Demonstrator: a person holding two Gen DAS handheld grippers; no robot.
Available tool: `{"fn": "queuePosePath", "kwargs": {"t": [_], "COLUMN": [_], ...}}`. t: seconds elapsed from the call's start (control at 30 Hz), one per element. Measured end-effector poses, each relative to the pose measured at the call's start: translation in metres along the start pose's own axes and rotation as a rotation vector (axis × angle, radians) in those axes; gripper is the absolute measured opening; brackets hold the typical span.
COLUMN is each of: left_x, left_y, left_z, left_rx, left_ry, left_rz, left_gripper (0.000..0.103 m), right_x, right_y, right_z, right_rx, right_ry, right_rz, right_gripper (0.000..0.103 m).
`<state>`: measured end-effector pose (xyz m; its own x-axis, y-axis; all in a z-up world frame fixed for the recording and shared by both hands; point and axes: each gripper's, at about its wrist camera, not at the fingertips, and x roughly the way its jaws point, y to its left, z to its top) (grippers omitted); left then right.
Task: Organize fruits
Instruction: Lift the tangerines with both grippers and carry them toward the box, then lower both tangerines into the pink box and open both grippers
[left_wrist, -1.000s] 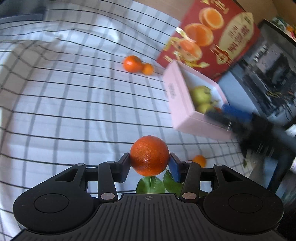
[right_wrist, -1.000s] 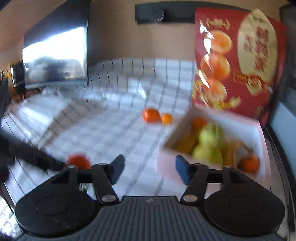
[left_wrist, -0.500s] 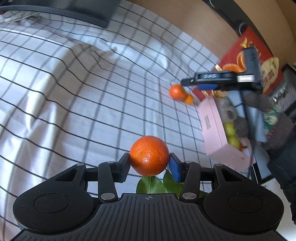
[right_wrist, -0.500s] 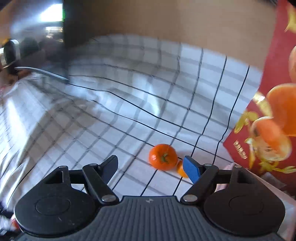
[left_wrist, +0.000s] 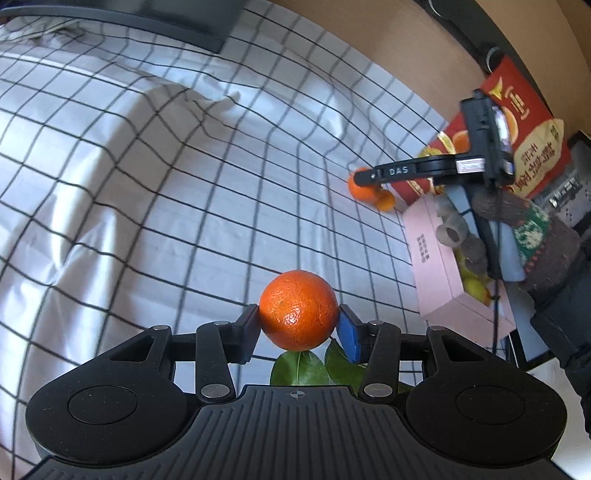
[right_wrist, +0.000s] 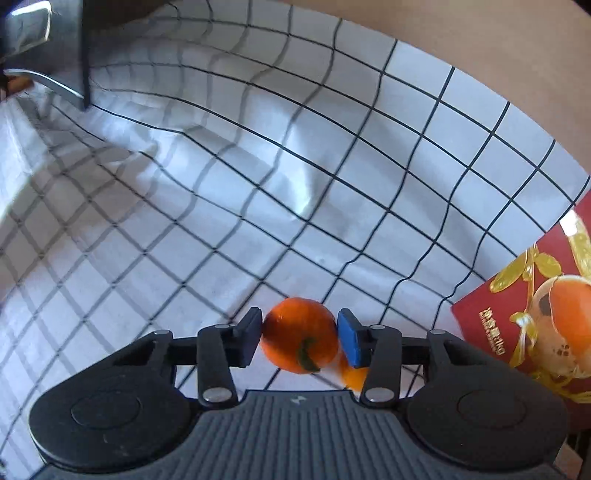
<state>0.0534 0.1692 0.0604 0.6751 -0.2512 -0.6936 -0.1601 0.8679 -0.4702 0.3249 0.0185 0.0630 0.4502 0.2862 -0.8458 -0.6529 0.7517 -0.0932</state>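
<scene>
A bed covered by a white sheet (left_wrist: 155, 192) with a black grid, rumpled into soft folds, carries everything. On it lie a pink open box (left_wrist: 439, 280) holding yellow-green fruit, a tangerine (left_wrist: 360, 188) touching a smaller one (left_wrist: 386, 200), and a red gift box (right_wrist: 535, 314) printed with oranges.

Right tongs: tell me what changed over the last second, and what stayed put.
The right tongs swung from the pink box across the checked cloth to the tangerine beside the red carton. Their jaws have just been closing and now press on it. A smaller orange fruit lies beside it. The left tongs kept their grip on the orange.
</scene>
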Motion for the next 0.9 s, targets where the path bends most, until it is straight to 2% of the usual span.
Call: {"fn": "queuePosePath", "kwargs": {"t": [0.1,0.27,0.3,0.33,0.43,0.53,0.6,0.7,0.77,0.9], "left_x": [0.006,0.018,0.019,0.021,0.019,0.031,0.049,0.072,0.078,0.081], "left_y": [-0.012,-0.046,-0.054,-0.065,-0.101,-0.134,-0.148,-0.153,-0.151,-0.143], "left_z": [-0.001,-0.012,-0.013,-0.015,-0.011,-0.002,-0.003,-0.012,-0.018,-0.021], "left_rx": [0.031,0.116,0.132,0.155,0.246,0.314,0.365,0.409,0.407,0.403], "left_ry": [0.019,0.075,0.088,0.097,0.078,0.071,0.086,0.12,0.145,0.159], "left_rz": [-0.013,-0.067,-0.085,-0.111,-0.202,-0.245,-0.238,-0.172,-0.167,-0.125], "left_gripper": [0.05,0.05,0.05,0.05,0.05,0.05,0.05,0.05,0.05,0.05], "right_x": [-0.027,-0.115,-0.133,-0.154,-0.209,-0.247,-0.256,-0.244,-0.229,-0.192], "right_y": [0.002,0.005,0.006,0.006,-0.004,-0.028,-0.043,-0.049,-0.029,0.026], "right_z": [-0.013,-0.059,-0.072,-0.088,-0.126,-0.162,-0.185,-0.226,-0.251,-0.278], "right_rx": [0.006,0.063,0.066,0.069,0.105,0.193,0.26,0.373,0.392,0.33], "right_ry": [-0.054,-0.197,-0.227,-0.262,-0.355,-0.435,-0.431,-0.363,-0.314,-0.235], "right_rz": [0.041,0.181,0.188,0.183,0.127,0.042,0.014,0.022,0.056,0.134], "right_gripper": [0.043,0.042,0.03,0.025,0.025,0.025,0.025,0.025,0.025,0.025]}}
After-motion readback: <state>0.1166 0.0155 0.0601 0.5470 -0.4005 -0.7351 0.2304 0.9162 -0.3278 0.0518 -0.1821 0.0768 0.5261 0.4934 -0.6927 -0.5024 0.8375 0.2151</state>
